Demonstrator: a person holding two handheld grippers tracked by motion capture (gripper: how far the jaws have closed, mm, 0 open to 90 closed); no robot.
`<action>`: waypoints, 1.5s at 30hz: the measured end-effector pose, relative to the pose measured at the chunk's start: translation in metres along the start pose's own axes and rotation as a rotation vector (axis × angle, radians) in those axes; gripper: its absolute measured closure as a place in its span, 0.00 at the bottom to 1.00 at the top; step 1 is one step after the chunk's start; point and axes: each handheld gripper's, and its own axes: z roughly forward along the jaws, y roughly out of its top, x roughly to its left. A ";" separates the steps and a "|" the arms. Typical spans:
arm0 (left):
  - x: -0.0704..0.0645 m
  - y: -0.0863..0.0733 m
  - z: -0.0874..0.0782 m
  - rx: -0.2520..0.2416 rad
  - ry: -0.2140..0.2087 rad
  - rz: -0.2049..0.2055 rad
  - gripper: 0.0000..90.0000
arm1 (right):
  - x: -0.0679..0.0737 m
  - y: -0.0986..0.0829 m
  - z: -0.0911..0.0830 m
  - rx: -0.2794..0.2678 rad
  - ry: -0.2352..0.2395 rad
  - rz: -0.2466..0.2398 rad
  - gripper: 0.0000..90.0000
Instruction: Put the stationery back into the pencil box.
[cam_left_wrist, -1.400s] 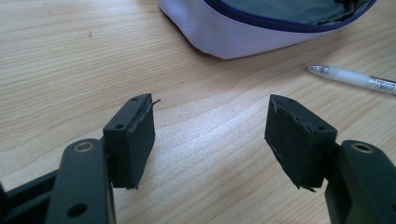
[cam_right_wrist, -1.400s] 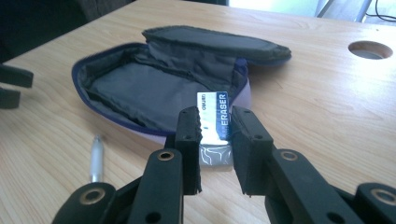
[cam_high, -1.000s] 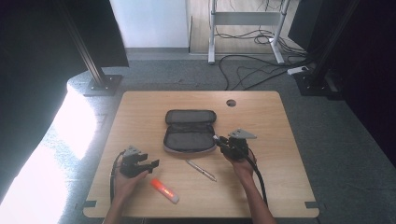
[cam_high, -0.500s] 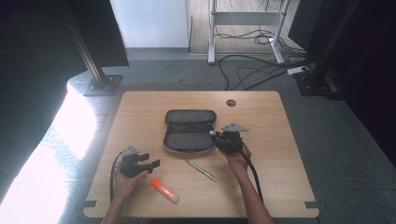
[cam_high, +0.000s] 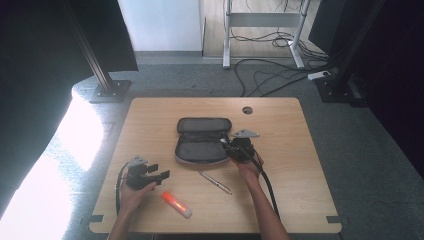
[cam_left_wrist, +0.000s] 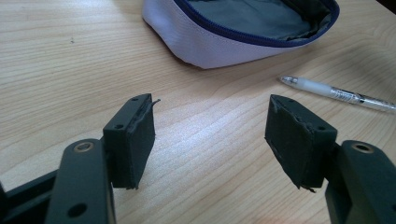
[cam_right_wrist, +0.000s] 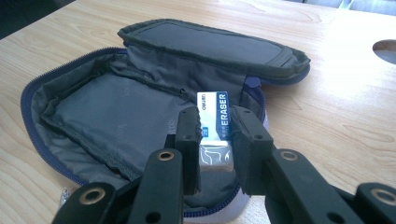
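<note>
- Packing looks like the job: the right gripper (cam_right_wrist: 212, 128) has its jaws squeezed tight on an eraser (cam_right_wrist: 214, 122) and holds it over the open pencil case (cam_right_wrist: 107, 116).
- The eraser sits between the two jaws, with its printed end sticking up past the tips and its wrapped end down by the jaw roots.
- The case lies just past the jaws and under them, with its lid flap folded back on the far side.
- Next, I think, the jaws must go lower into the case and let go, so the eraser lands on the grey lining and not on the zip edge.
- The left gripper (cam_left_wrist: 210, 135) has its jaws wide apart with nothing in them, low over the bench (cam_left_wrist: 70, 70).
- A clear pen (cam_left_wrist: 336, 93) lies on the bench past its right jaw, and the white side of the case is straight ahead of the jaws.
- An orange marker (cam_high: 176, 204) lies near the left gripper in the high view.
</note>
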 end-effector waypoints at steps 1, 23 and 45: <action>0.000 0.000 0.000 -0.001 0.001 -0.002 0.37 | 0.000 0.000 0.001 0.004 -0.001 -0.002 0.81; 0.001 -0.001 0.001 0.005 -0.009 -0.006 0.37 | 0.012 -0.005 0.021 0.042 -0.001 -0.033 0.81; 0.004 -0.001 -0.002 -0.001 -0.005 -0.014 0.37 | 0.014 -0.010 0.034 0.106 -0.064 -0.098 0.77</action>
